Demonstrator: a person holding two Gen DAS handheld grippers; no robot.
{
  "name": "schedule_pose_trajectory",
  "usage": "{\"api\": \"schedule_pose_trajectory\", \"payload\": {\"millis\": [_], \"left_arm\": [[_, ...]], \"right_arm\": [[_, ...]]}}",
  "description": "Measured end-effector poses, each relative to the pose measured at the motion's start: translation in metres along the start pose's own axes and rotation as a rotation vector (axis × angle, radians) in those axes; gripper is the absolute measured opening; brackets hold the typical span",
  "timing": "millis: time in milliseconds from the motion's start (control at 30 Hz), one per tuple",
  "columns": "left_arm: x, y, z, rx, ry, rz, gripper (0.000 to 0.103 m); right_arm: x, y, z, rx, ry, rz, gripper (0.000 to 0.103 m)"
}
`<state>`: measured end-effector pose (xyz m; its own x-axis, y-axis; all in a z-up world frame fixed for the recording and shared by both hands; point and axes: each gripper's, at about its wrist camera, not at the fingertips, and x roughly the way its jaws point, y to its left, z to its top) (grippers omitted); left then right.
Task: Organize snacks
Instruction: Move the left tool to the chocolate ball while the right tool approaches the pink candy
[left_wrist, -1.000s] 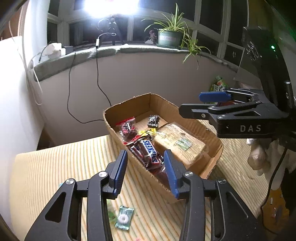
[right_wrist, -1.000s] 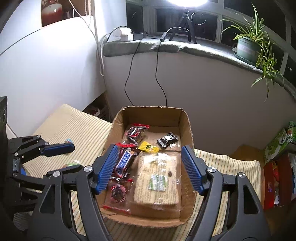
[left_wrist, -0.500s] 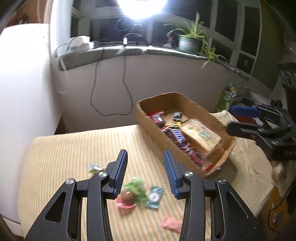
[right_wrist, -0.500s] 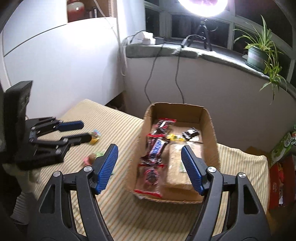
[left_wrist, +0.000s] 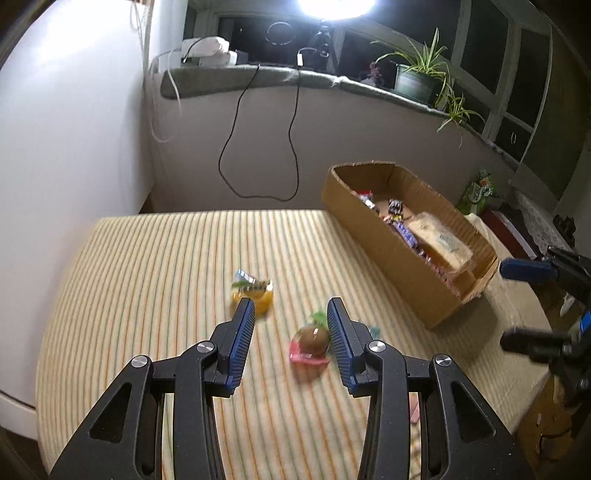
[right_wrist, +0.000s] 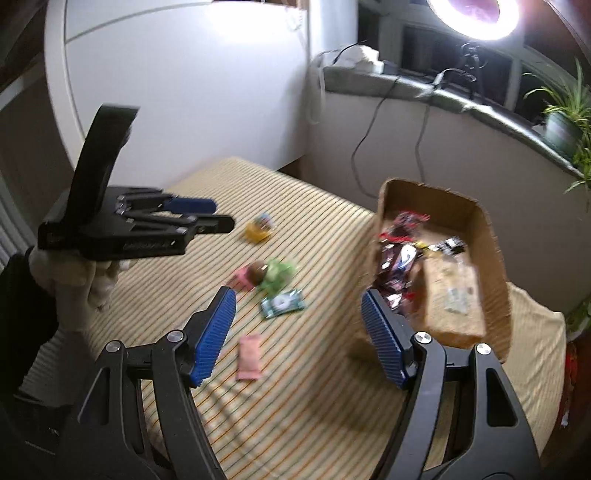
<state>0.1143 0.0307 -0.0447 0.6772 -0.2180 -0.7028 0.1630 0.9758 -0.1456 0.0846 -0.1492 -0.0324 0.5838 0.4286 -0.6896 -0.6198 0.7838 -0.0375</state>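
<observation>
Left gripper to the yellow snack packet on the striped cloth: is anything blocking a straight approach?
Nothing visible does. The left gripper is open above bare striped cloth, and the yellow packet lies just past its left fingertip. The pink-wrapped brown sweet sits off to the right.

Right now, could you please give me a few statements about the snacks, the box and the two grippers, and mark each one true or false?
1. The left gripper is open and holds nothing. True.
2. The cardboard box is empty. False: it holds several wrapped snacks and a large pale packet.
3. A pink wrapper lies on the striped cloth, outside the box. True.
4. The right gripper is shut on the green packet. False: it is open, and the packet lies loose on the cloth.
5. The yellow snack lies inside the box. False: it lies on the cloth, apart from the box.
</observation>
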Motion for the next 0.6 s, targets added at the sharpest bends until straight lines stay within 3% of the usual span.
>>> {"api": "schedule_pose_trajectory", "payload": {"millis": [467, 600], "left_arm": [[0.020, 0.001, -0.026, 0.007, 0.076, -0.033, 0.033], [0.028, -0.003, -0.028, 0.022, 0.095, -0.046, 0.031]], "right_arm": [[0.047, 0.026, -0.036, -0.001, 0.126, 0.075, 0.073], [0.057, 0.028, -0.043, 0.006, 0.155, 0.085, 0.066]]}}
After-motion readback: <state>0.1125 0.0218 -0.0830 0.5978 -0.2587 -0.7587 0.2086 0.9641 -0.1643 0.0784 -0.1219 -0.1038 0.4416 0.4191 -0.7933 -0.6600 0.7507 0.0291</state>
